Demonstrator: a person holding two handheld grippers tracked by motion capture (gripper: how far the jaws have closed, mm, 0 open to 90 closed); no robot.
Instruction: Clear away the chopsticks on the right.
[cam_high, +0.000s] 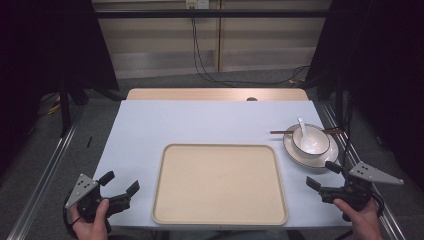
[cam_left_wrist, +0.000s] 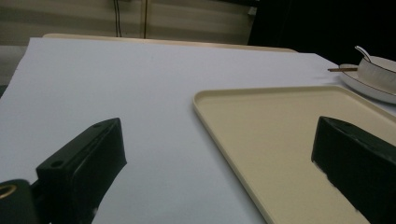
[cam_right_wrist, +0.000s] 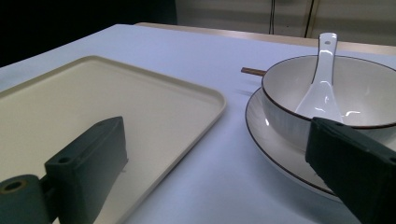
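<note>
A: Beige tray (cam_high: 220, 184) lies bare at the table's (cam_high: 200, 120) centre. And right of it?

B: A white bowl (cam_high: 311, 140) on its plate (cam_high: 300, 155), holding a spoon (cam_high: 302, 126); chopsticks (cam_high: 280, 132) behind. Left gripper (cam_high: 120, 182) and right gripper (cam_high: 320, 175) both gape, pinching nothing.

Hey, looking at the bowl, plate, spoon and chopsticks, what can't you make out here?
- Chopsticks: the middle is hidden behind the bowl in the high view.
- Plate: its near right part is covered by a jaw in the right gripper view.
- Spoon: its scoop end is behind that jaw.
</note>
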